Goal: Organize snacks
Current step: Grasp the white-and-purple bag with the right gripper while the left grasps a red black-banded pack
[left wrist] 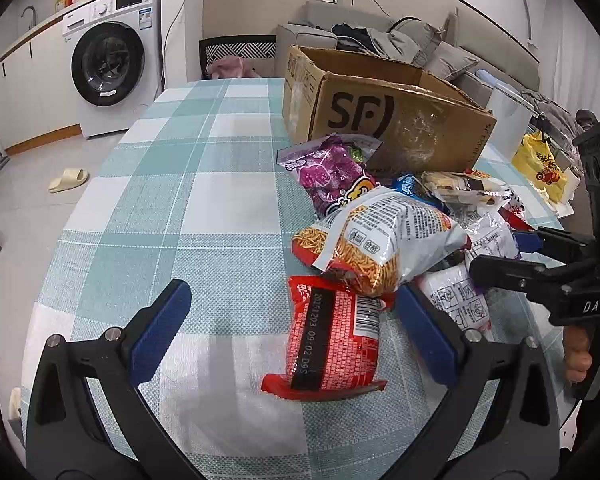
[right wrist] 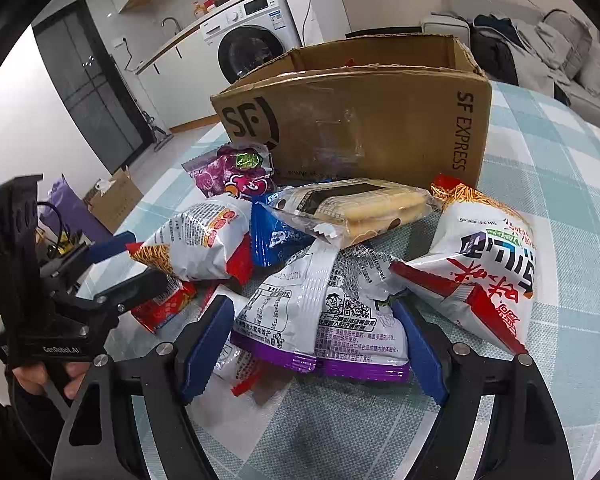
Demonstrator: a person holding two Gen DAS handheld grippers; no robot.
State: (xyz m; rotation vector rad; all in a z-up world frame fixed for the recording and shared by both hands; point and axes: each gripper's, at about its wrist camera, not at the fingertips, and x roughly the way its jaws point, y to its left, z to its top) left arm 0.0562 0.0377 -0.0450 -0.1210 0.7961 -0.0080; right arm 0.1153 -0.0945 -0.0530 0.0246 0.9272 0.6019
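Observation:
A heap of snack packets lies on the checked tablecloth (left wrist: pixel 188 200) in front of an open cardboard box (left wrist: pixel 400 120) (right wrist: pixel 360 128). My left gripper (left wrist: pixel 292 292) (right wrist: pixel 150 256) is open low over the table. A red packet (left wrist: pixel 332 336) lies flat between its fingers, nearer the right pad and untouched. My right gripper (right wrist: pixel 312 304) (left wrist: pixel 500 254) straddles a white packet with purple edges (right wrist: pixel 320 320). Its blue pads (right wrist: pixel 204 348) stand close to the packet's sides without squeezing it. A noodle-snack bag (left wrist: pixel 380 240) (right wrist: pixel 204 240) lies between the two grippers.
Around the heap lie a purple packet (left wrist: pixel 328 168), a biscuit pack (right wrist: pixel 360 204), a blue packet (right wrist: pixel 272 236) and a large white-red bag (right wrist: pixel 488 264). A yellow bag (left wrist: pixel 540 168) sits at the far right. A washing machine (left wrist: pixel 108 60) and sofa (left wrist: pixel 420 40) stand beyond the table.

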